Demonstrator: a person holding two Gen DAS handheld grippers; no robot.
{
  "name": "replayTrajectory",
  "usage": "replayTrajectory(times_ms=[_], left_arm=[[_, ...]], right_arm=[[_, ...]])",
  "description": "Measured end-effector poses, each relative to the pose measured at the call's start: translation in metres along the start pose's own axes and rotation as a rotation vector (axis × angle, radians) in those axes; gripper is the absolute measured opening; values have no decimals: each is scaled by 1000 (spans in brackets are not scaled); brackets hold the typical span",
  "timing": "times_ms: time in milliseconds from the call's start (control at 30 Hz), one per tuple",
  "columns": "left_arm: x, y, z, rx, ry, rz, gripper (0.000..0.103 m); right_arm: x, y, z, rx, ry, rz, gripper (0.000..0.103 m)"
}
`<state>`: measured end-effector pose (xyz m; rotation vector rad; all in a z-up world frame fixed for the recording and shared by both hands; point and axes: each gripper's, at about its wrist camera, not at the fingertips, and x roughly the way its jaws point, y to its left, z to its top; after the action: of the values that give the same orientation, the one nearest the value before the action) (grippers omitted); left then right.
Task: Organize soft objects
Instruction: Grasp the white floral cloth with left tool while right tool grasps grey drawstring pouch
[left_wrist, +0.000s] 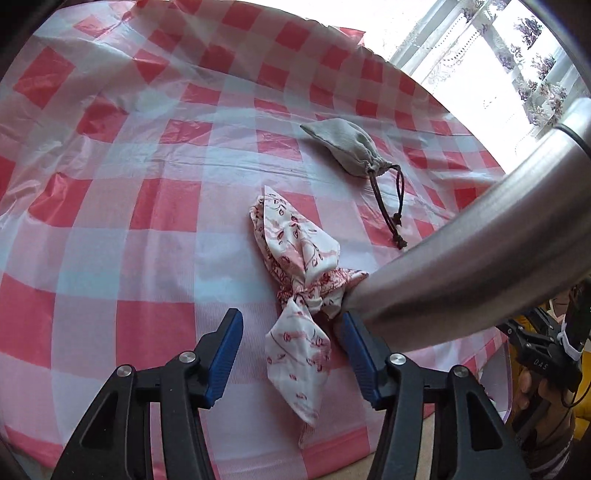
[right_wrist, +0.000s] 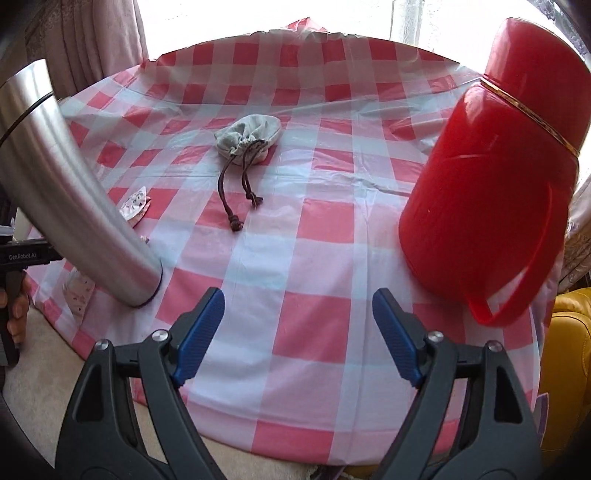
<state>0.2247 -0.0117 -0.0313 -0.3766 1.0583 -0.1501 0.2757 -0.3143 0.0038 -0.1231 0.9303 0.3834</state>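
Observation:
A white cloth with a red flower print (left_wrist: 295, 258) lies crumpled and knotted on the red-and-white checked tablecloth (left_wrist: 147, 184). Its near end lies between the open jaws of my left gripper (left_wrist: 290, 326), untouched. A grey drawstring pouch (left_wrist: 343, 147) with brown cords lies farther back. In the right wrist view the pouch (right_wrist: 247, 138) lies at mid-table and the cloth (right_wrist: 135, 205) peeks out behind a steel flask. My right gripper (right_wrist: 297, 306) is open and empty over the table's near edge.
A tall steel flask (left_wrist: 461, 258) stands on the table beside the cloth, against its right side; it also shows in the right wrist view (right_wrist: 66, 192). A red plastic thermos jug (right_wrist: 495, 166) with a handle stands at the right. Curtained windows lie behind the table.

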Motion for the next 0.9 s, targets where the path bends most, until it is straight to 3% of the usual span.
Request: replayTrajectory(times_ms=[333, 400, 667, 867, 900], left_arm=[[33, 9, 32, 22, 27, -42, 56], [39, 8, 36, 40, 32, -44, 46], [51, 13, 47, 51, 16, -83, 20], [50, 13, 45, 53, -8, -63, 15], [50, 13, 45, 52, -14, -56, 13]], right_arm=[[63, 5, 89, 36, -12, 51, 92], [80, 8, 106, 46, -3, 77, 92], [148, 29, 154, -8, 51, 137, 92], [176, 56, 165, -116, 65, 112, 92], [178, 61, 165, -133, 62, 105, 87]])
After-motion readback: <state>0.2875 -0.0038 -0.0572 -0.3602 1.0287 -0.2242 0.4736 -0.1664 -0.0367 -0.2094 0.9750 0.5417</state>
